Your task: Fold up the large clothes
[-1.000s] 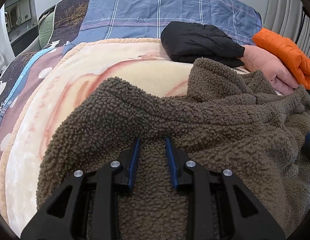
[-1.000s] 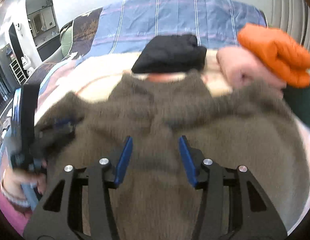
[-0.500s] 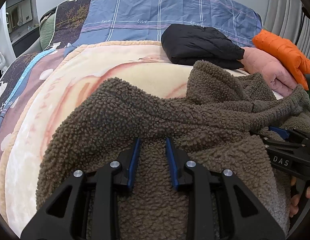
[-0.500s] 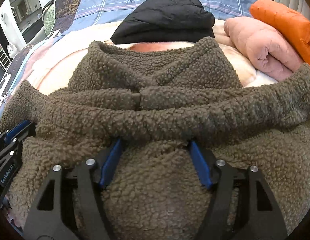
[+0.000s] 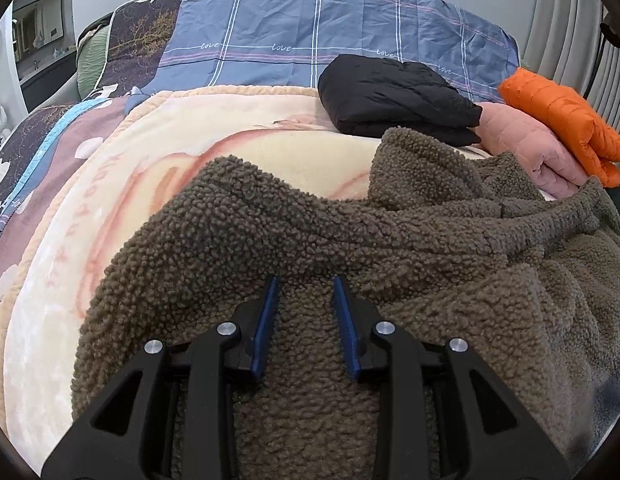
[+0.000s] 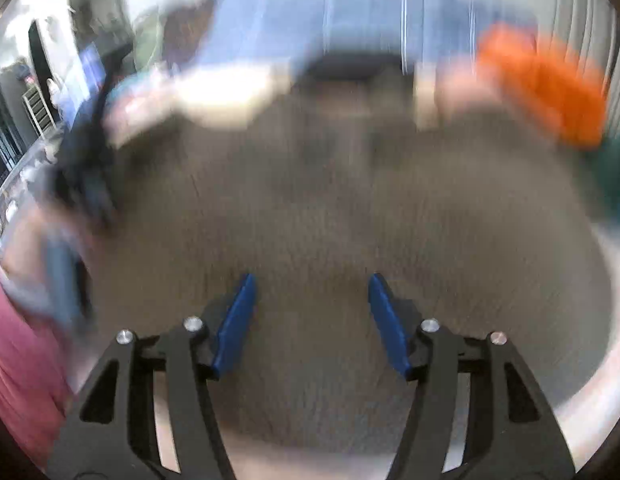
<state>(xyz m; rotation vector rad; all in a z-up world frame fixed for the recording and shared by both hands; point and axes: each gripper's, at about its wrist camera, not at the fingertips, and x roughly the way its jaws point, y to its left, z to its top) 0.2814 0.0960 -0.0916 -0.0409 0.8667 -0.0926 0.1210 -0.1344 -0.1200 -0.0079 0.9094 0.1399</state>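
Both wrist views look steeply down, close over fleece (image 5: 350, 248) (image 6: 330, 208), toward orange jacket (image 5: 566, 116) (image 6: 546, 80); right view blurred.

A home bedroom: a bed (image 5: 350, 32) with blanket (image 5: 237, 148) and folded jackets (image 5: 394, 100).

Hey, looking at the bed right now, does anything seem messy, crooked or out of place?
Only the brown fleece garment: it lies bunched in thick rolls across the cream blanket, not flat. Behind it, the black jacket, pink jacket and orange jacket sit neatly folded. No visible damage.
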